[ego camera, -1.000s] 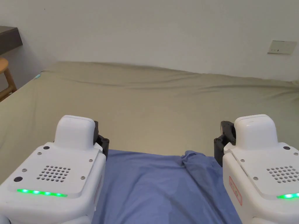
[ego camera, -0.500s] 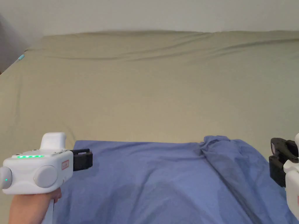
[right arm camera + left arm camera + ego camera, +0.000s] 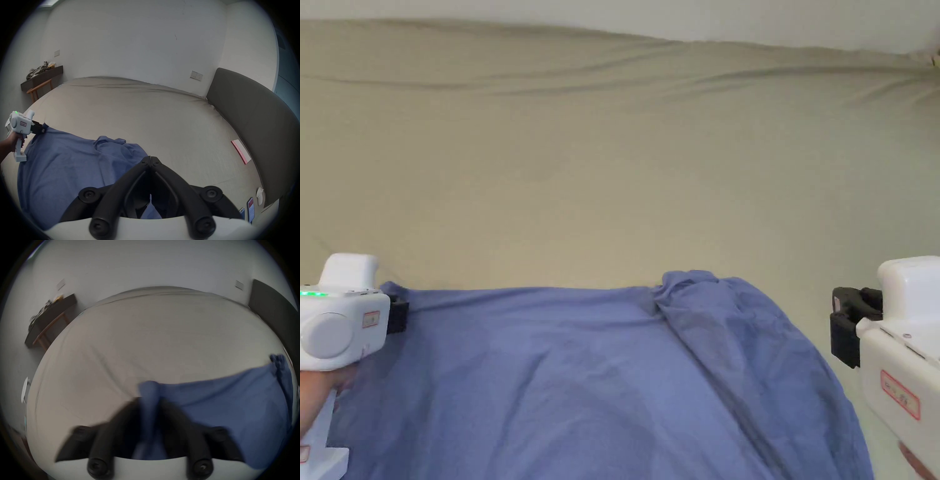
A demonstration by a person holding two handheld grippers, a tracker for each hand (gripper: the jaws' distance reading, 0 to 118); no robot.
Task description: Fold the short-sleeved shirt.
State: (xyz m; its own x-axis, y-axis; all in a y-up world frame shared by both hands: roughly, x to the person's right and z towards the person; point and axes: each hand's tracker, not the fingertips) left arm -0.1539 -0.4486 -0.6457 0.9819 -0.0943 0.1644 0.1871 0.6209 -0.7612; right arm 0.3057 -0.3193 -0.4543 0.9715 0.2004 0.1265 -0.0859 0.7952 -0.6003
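A blue short-sleeved shirt (image 3: 581, 387) lies spread on a beige bed (image 3: 612, 187), with a bunched fold (image 3: 694, 294) at its far edge. At the shirt's far left corner my left gripper (image 3: 400, 312) is shut on the cloth. Blurred blue fabric (image 3: 149, 395) sticks out between its jaws in the left gripper view, and it also shows from afar as the left gripper (image 3: 41, 129) in the right gripper view. Off the shirt's right side my right gripper (image 3: 839, 328) hangs over bare sheet. That right gripper (image 3: 151, 158) has its tips touching with nothing between them.
A dark padded headboard (image 3: 251, 121) runs along the bed's right side. A pink and white card (image 3: 240, 151) lies on the sheet near it, and two phones (image 3: 250, 209) lie lower down. A wooden chair (image 3: 40, 89) and a dark shelf (image 3: 43, 74) stand far left.
The head camera has tipped down toward the bed. My left gripper has turned sideways and moved out left with the shirt's corner; my right gripper has moved out right, off the shirt.
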